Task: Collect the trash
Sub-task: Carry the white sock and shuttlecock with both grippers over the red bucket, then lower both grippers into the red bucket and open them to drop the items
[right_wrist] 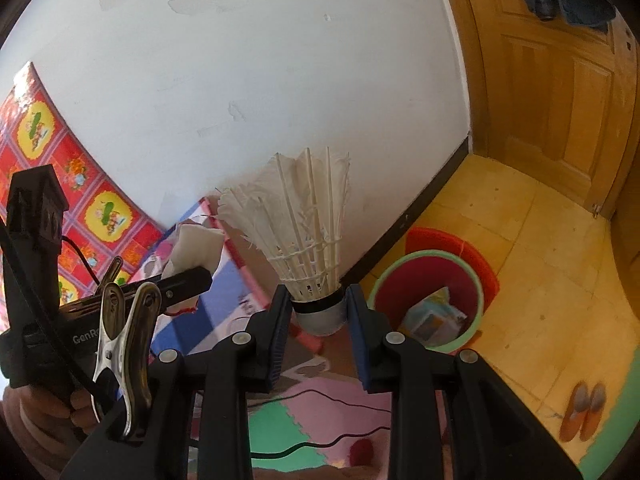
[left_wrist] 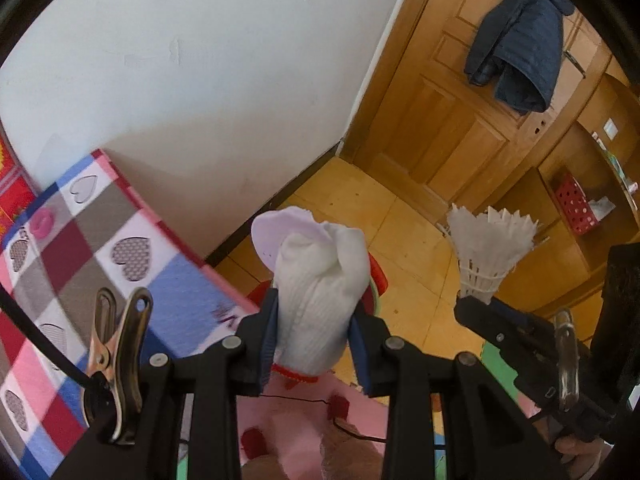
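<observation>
Glove (left_wrist: 316, 292) clamped upright between left gripper (left_wrist: 316, 320) fingers. Shuttlecock (right_wrist: 304, 232) pinched at cork by right gripper (right_wrist: 318, 312) fingers, feathers up. Bin (right_wrist: 426, 300) on floor just right of shuttlecock, paper inside. Checked bed (left_wrist: 80, 248) at left, by wall.

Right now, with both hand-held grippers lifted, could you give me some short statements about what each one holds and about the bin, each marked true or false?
1. The left hand-held gripper holds a white sock. True.
2. The right hand-held gripper is empty. False: it grips a shuttlecock by its cork.
3. The bin already has something in it. True.
4. The shuttlecock's feathers point down. False: they point up.
5. The bin stands on the bed. False: it stands on the floor.
</observation>
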### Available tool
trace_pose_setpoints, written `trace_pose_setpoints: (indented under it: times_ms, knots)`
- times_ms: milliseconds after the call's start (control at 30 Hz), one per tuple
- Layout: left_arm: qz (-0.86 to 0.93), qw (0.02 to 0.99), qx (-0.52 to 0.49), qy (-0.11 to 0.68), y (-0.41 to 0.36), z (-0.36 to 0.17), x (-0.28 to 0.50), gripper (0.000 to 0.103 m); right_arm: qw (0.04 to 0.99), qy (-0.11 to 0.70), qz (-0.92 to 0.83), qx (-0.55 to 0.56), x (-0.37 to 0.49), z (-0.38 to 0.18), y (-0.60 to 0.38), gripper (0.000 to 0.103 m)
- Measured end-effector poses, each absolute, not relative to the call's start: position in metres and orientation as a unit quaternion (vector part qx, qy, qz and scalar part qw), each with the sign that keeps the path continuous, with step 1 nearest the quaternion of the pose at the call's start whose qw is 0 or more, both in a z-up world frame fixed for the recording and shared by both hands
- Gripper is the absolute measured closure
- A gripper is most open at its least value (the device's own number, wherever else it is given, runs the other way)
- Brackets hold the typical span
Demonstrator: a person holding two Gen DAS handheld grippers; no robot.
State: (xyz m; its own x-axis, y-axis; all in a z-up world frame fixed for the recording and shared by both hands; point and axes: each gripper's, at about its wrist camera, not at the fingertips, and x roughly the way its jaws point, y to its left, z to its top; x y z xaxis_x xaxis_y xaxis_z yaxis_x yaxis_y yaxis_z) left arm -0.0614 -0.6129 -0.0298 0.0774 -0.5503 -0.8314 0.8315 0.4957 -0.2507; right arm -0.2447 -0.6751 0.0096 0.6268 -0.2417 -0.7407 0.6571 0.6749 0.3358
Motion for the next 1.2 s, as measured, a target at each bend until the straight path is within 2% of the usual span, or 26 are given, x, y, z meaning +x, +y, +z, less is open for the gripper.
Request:
trace_pose_setpoints:
  times_ms: [300,633,1200]
  knots:
    - [-0.439,0.733,0.119,0.506,-0.666,-0.055,-0.094,0.070,0.851,0.386,-0.210,0.287,-0.256,-0.017,-0.745,0.074]
    - [-0.400,0.745,0.099,0.524,-0.709,-0.107,-0.110,0.070,0.838,0.438,-0.164,0.280,-0.264,-0.065,-0.805,0.074]
    - [-0.398,0.709,0.139,0.565,-0.761,-0.251,-0.087,0.070,0.805,0.482,-0.184,0.292,-0.246,-0.183,-0.850,0.074]
